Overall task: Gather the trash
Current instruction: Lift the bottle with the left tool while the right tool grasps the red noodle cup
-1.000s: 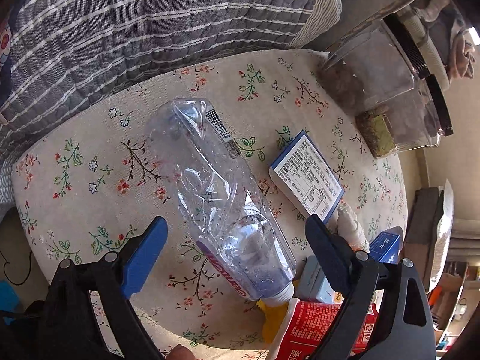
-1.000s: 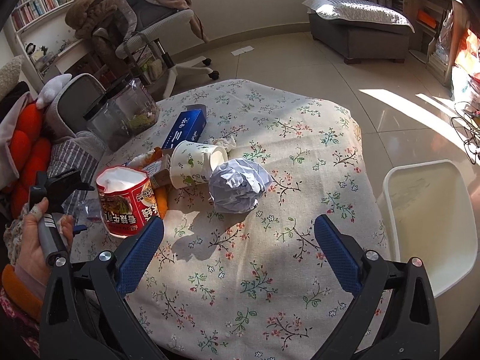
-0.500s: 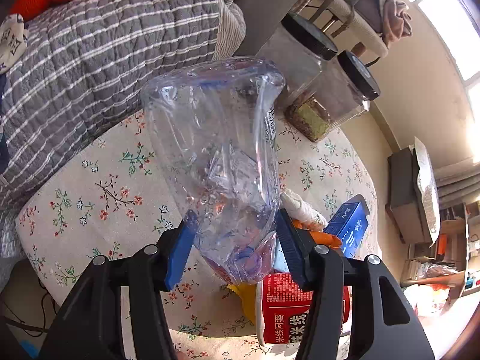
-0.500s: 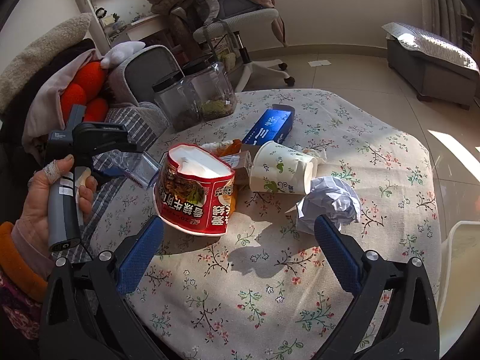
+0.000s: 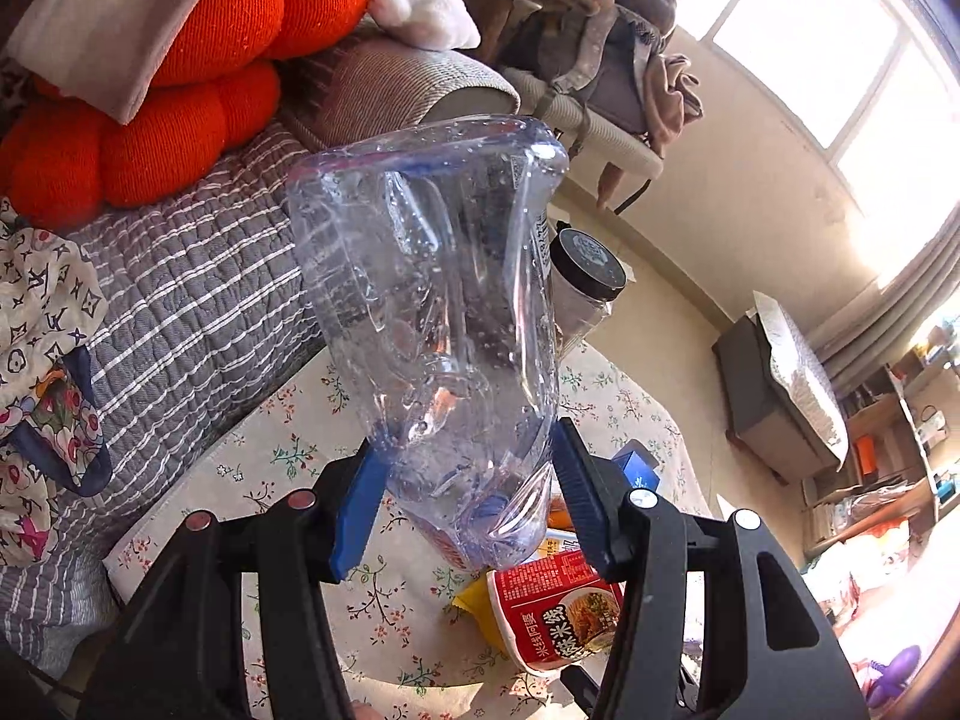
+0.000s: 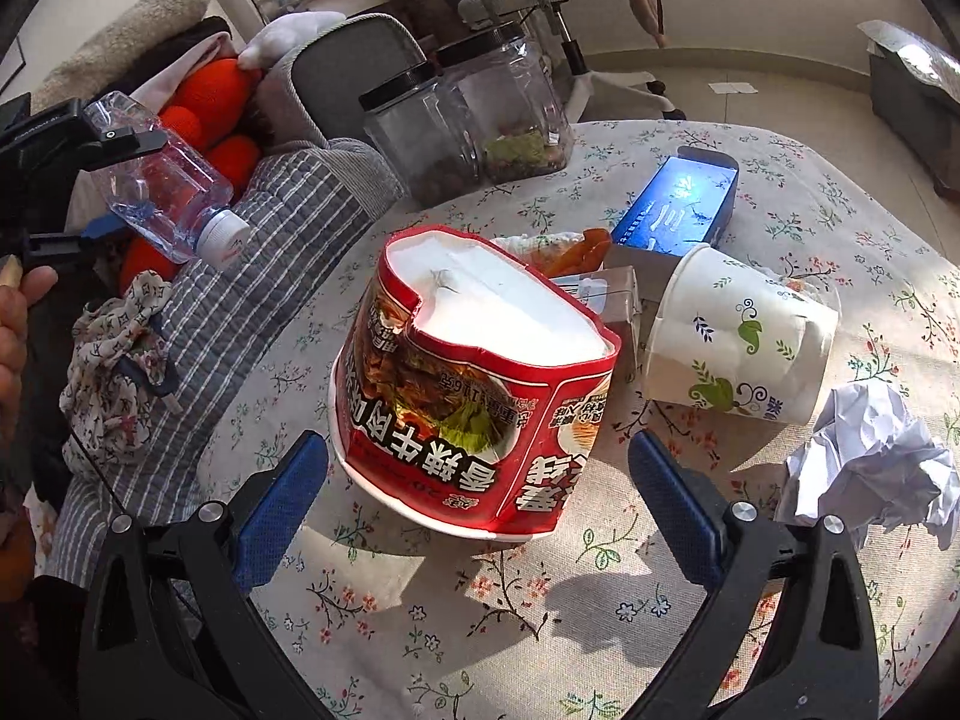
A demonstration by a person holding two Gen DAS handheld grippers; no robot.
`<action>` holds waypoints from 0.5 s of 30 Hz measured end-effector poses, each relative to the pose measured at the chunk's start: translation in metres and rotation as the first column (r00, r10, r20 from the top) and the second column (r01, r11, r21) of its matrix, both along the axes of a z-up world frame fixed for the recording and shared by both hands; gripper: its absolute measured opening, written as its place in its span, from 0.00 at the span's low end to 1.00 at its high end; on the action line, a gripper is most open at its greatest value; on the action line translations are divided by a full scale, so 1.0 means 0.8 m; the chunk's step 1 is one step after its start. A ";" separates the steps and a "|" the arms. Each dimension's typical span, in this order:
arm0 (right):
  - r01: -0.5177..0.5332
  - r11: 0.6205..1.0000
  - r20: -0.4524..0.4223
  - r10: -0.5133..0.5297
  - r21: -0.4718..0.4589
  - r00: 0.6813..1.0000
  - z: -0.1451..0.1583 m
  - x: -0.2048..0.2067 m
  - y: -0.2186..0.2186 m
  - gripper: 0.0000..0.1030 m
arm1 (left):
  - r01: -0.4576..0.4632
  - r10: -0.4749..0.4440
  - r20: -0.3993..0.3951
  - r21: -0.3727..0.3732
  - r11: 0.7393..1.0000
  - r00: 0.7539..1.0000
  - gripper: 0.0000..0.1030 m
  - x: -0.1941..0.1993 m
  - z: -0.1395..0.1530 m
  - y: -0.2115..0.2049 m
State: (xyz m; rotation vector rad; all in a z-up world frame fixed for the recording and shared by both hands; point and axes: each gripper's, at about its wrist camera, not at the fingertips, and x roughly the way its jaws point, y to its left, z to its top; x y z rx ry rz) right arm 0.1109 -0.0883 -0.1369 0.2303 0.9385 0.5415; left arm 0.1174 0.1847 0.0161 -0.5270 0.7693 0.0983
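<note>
Left gripper (image 5: 471, 489) jaws clenched on clear bottle (image 5: 444, 324), lifted off bench (image 6: 690, 618), right gripper (image 6: 480, 501) jaws released, noodle cup (image 6: 474, 396) between them

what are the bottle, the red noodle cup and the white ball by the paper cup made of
Bottle: thin clear plastic, glossy; you see through it, it is dented and creased, with a white plastic cap.
Noodle cup: looks like coated paper, printed and slightly shiny; the rim is crushed and buckled, the inside plain white.
White ball: crumpled paper, matte, with sharp creases.
</note>
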 end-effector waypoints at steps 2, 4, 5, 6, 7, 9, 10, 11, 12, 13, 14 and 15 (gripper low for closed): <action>-0.005 0.999 -0.013 0.006 0.035 1.000 -0.011 0.012 0.001 0.94 | 0.007 -0.007 0.004 0.008 1.000 1.000 0.53 -0.004 0.001 -0.003; -0.007 0.996 -0.036 0.011 0.090 0.999 -0.020 0.024 0.001 0.94 | 0.007 -0.007 0.003 0.014 1.000 1.000 0.53 -0.012 -0.002 -0.002; -0.008 0.993 -0.052 0.014 0.117 0.999 -0.024 0.029 0.001 0.93 | 0.009 -0.009 0.001 0.014 1.000 1.000 0.53 -0.011 -0.003 -0.002; -0.009 0.990 -0.065 0.018 0.142 0.998 -0.027 0.032 0.002 0.93 | 0.011 -0.011 -0.002 0.014 1.000 1.000 0.53 -0.010 -0.004 -0.002; -0.012 0.986 -0.073 0.024 0.164 0.997 -0.028 0.036 0.004 0.93 | 0.015 -0.014 -0.006 0.014 1.000 1.000 0.53 -0.009 -0.005 -0.002; -0.016 0.982 -0.077 0.030 0.186 0.997 -0.027 0.040 0.007 0.93 | 0.024 -0.024 -0.016 0.018 1.000 1.000 0.53 -0.008 -0.008 -0.006; -0.016 0.981 -0.068 0.029 0.196 0.997 -0.024 0.042 0.009 0.93 | 0.030 -0.029 -0.020 0.020 0.999 0.999 0.53 -0.006 -0.010 -0.007; -0.018 0.979 -0.059 0.031 0.205 0.998 -0.020 0.042 0.011 0.90 | 0.033 -0.033 -0.023 0.024 0.999 0.999 0.53 -0.006 -0.011 -0.009; -0.023 0.978 -0.056 0.035 0.205 0.998 -0.018 0.042 0.015 0.84 | 0.036 -0.036 -0.026 0.028 0.999 0.999 0.53 -0.005 -0.012 -0.010; -0.022 0.979 -0.060 0.035 0.203 0.998 -0.017 0.042 0.019 0.81 | 0.038 -0.037 -0.028 0.030 0.999 0.999 0.53 -0.004 -0.013 -0.011; -0.023 0.979 -0.056 0.035 0.203 0.998 -0.015 0.040 0.022 0.81 | 0.037 -0.036 -0.029 0.032 0.999 0.999 0.53 -0.003 -0.013 -0.010; -0.032 0.979 -0.048 0.043 0.201 0.998 -0.013 0.037 0.025 0.80 | 0.035 -0.034 -0.031 0.031 0.999 0.999 0.53 -0.003 -0.015 -0.010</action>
